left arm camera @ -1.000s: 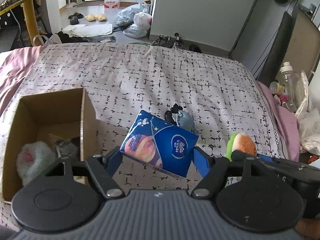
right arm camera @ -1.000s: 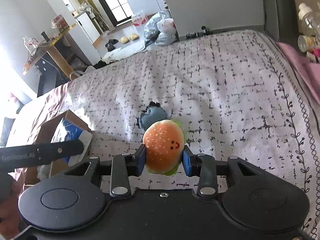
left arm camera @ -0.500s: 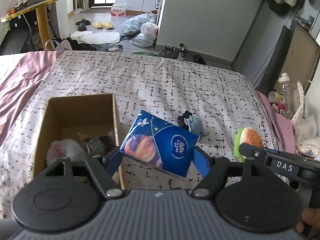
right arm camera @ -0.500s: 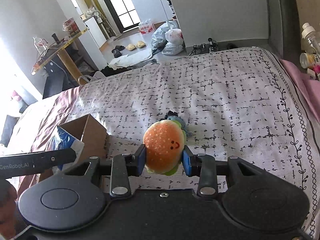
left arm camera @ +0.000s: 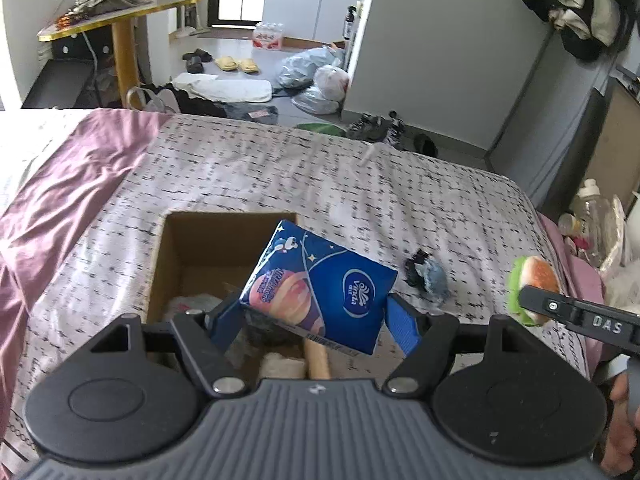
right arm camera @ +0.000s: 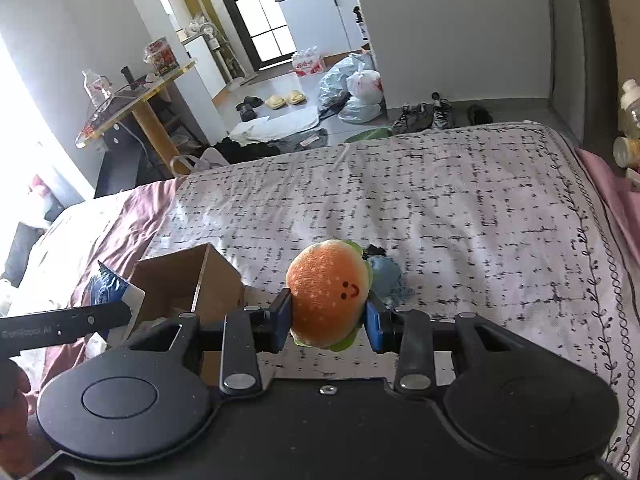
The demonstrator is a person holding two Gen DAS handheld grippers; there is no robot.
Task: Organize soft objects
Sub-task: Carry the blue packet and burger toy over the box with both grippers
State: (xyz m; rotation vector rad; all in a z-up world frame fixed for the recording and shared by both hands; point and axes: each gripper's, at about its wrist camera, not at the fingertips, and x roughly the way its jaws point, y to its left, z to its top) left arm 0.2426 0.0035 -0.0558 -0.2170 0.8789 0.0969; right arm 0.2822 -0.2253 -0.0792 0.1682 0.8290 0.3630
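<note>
Your left tongs (left arm camera: 316,320) clenched the tissue pack (left arm camera: 320,286) over the box's (left arm camera: 172,240) right wall; released there, it could have tipped onto the bed (left arm camera: 280,176). Your right tongs (right arm camera: 327,320) gripped the burger toy (right arm camera: 326,292), far right of the box.

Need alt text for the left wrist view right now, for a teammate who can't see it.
The left gripper holds a blue tissue pack above an open cardboard box on a patterned bedspread. A small blue-and-black soft item lies right of the box.
</note>
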